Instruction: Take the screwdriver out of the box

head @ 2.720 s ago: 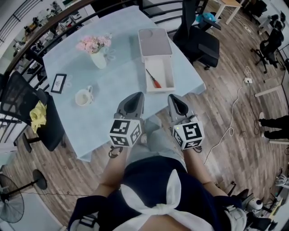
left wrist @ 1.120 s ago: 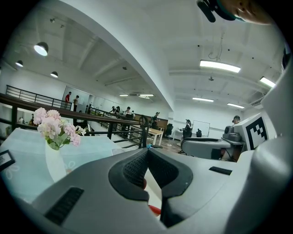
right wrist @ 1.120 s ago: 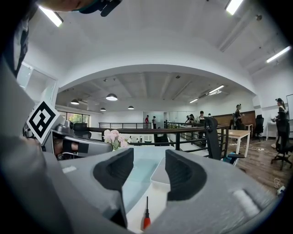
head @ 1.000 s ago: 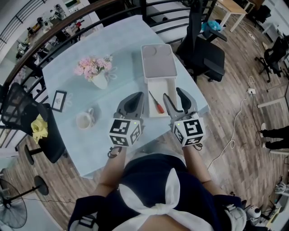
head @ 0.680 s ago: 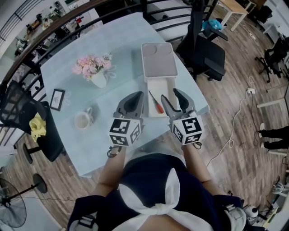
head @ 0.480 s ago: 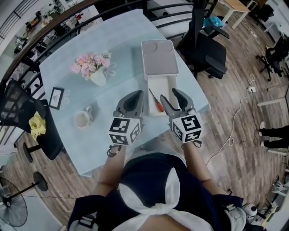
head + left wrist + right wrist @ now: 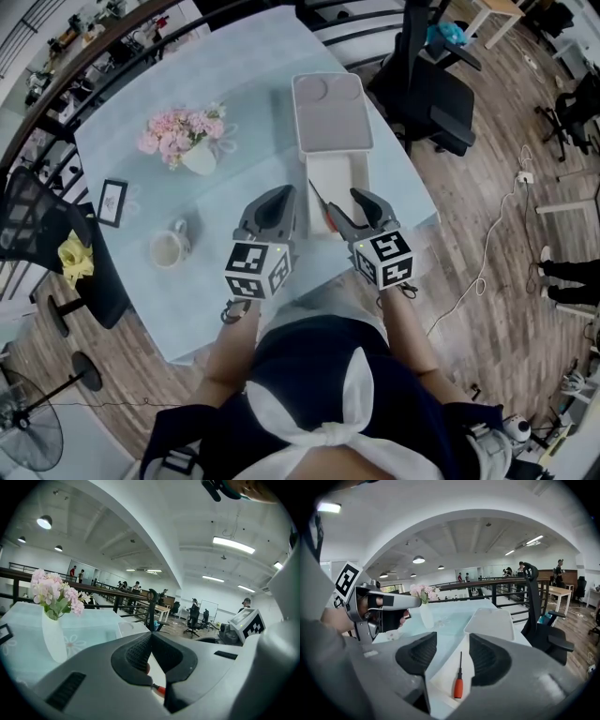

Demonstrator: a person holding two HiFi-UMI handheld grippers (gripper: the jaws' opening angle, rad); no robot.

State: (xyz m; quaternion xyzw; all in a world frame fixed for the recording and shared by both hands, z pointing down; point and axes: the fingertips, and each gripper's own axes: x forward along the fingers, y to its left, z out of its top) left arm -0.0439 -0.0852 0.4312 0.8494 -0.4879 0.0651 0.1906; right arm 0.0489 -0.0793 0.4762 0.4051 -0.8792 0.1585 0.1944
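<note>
A screwdriver [image 7: 322, 212] with a red handle [image 7: 458, 688] and a thin dark shaft lies in the open white box [image 7: 341, 173] near the table's front edge. My right gripper [image 7: 349, 200] hovers just above the box's near end, open, and the screwdriver shows in the gap between its jaws [image 7: 452, 656]. Left of the box, my left gripper [image 7: 280, 194] is shut and empty. In the left gripper view [image 7: 151, 638] its pads meet, and a bit of red handle [image 7: 161, 690] shows beyond them.
The box's grey lid [image 7: 328, 99] lies just behind the box. A vase of pink flowers [image 7: 184, 141], a mug [image 7: 168, 249] and a small picture frame [image 7: 112, 200] stand on the pale blue table [image 7: 239, 122]. A black office chair [image 7: 433, 80] stands at the right.
Both grippers have come forward from off the table's front edge. The right gripper has opened and moved over the box's near end. The left stays shut.
</note>
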